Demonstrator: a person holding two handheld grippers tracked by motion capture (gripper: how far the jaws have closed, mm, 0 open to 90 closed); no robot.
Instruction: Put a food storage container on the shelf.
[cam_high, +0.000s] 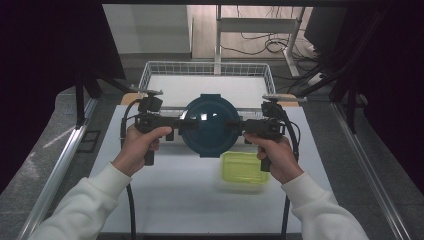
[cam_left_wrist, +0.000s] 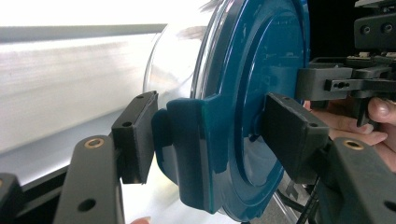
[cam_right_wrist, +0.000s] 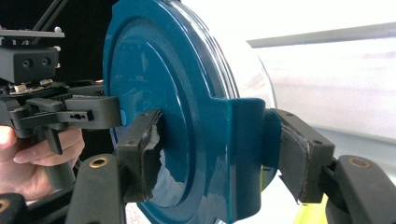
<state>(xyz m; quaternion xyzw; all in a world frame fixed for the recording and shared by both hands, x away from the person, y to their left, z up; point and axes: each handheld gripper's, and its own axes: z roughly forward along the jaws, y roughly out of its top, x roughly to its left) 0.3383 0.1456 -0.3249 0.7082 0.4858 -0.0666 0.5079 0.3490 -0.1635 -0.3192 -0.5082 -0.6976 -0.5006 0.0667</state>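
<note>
My left gripper (cam_high: 176, 122) is clamped on the left clip of the bowl (cam_high: 208, 125), one pad on the lid face, the other behind the clip (cam_left_wrist: 191, 154). The bowl hangs above the table (cam_high: 165, 200), in front of the wire basket (cam_high: 150, 70), its blue lid facing me. My right gripper (cam_high: 238, 125) is clamped on the right clip (cam_right_wrist: 245, 154) in the same way.

Risks from here, as I judge them:
1. The pads bear on smooth plastic. Uneven pull from either hand could let a clip slip out.
2. If one side releases, the bowl swings on the other grip and may drop.
3. The yellow box (cam_high: 242, 169) sits just below the right side. A fall or a low pass would strike it.
4. The basket rim lies close behind. A low forward carry could catch it.
</note>
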